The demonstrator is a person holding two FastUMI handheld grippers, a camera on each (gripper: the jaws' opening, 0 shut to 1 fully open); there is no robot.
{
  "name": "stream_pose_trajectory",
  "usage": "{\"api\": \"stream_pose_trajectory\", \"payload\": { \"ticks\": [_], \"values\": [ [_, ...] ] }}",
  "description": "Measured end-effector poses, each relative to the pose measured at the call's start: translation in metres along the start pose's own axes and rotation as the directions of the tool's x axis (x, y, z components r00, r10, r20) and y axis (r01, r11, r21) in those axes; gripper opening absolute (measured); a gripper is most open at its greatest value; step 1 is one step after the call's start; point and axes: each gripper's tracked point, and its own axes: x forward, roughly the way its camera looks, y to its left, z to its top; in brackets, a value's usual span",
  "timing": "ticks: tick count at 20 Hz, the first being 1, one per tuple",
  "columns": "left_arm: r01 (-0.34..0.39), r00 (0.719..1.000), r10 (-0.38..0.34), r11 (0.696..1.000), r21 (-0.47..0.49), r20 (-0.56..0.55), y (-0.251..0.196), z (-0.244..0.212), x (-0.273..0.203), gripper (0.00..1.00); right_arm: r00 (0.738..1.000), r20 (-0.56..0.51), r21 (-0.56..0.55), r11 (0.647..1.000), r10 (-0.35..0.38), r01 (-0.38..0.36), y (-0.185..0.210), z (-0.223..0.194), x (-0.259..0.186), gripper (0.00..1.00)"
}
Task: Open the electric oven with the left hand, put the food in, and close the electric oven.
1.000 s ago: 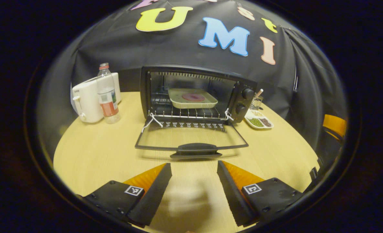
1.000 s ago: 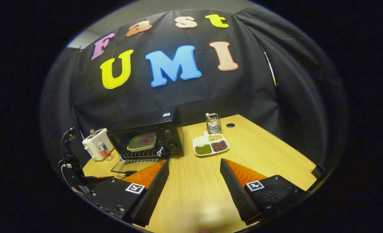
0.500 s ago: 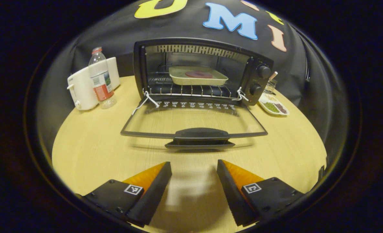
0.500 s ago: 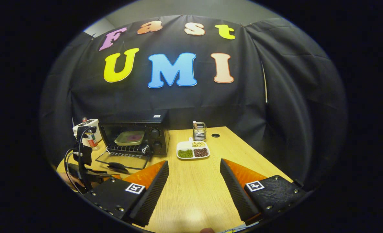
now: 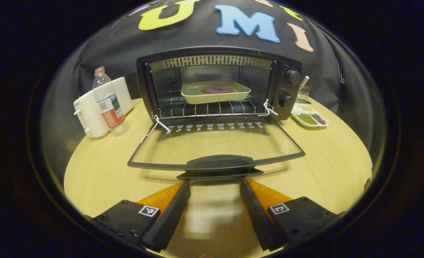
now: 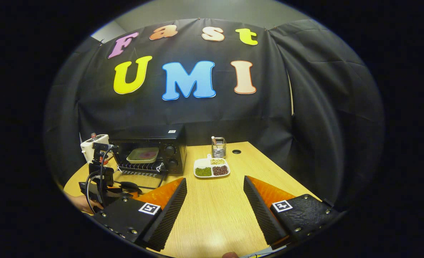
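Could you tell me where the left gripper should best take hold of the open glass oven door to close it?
Probably the black bar handle on the free front edge of the glass oven door, approached from the front. It protrudes, lying centred ahead of the open left gripper.

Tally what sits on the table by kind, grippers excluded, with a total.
Electric oven, door down: 1
Tray of food on the oven rack: 1
Plastic bottle: 1
White appliance behind the bottle: 1
Divided dish of beans: 1
Wire holder: 1
Total: 6
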Motion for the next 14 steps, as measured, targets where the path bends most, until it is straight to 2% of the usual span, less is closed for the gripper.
{"api": "stream_pose_trajectory", "payload": {
  "ticks": [2, 3, 7, 8, 11, 12, 13, 14],
  "values": [
    [0.002, 1.0, -0.002, 1.0, -0.001, 0.005, 0.0, 0.003, -0.003, 0.96, 1.0, 0.004, 0.003, 1.0, 0.01, -0.01, 0.003, 0.003, 0.001, 0.98],
    [0.001, 1.0, -0.001, 1.0, -0.001, 0.014, 0.0, 0.005, -0.006, 1.0, 1.0, 0.009, 0.008, 1.0, 0.017, -0.017, 0.005, 0.005, 0.001, 0.98],
    [-0.007, 0.998, 0.006, 1.0, 0.008, 0.068, 0.0, 0.021, -0.02, 1.0, 0.999, 0.011, 0.017, 0.999, 0.048, -0.049, 0.015, 0.006, 0.003, 0.98],
    [-0.006, 0.997, 0.005, 1.0, 0.007, 0.083, 0.0, 0.024, -0.024, 0.96, 0.998, 0.015, 0.016, 0.998, 0.055, -0.055, 0.018, 0.007, 0.005, 0.98],
    [0.0, 0.993, 0.0, 1.0, -0.003, 0.115, 0.0, 0.032, -0.032, 0.96, 0.998, 0.017, 0.01, 0.998, 0.068, -0.068, 0.025, 0.009, 0.008, 0.98],
    [0.001, 0.992, 0.0, 1.0, -0.004, 0.124, 0.001, 0.036, -0.034, 0.92, 0.997, 0.016, 0.009, 0.997, 0.074, -0.074, 0.027, 0.008, 0.008, 0.98],
    [0.001, 0.99, -0.001, 1.0, -0.004, 0.141, 0.001, 0.041, -0.036, 0.92, 0.997, 0.014, 0.006, 0.997, 0.08, -0.08, 0.03, 0.008, 0.009, 0.98],
    [0.001, 0.987, -0.001, 1.0, 0.001, 0.16, 0.001, 0.047, -0.039, 0.96, 0.996, 0.011, 0.0, 0.996, 0.084, -0.084, 0.032, 0.008, 0.01, 0.98]
  ]
}}
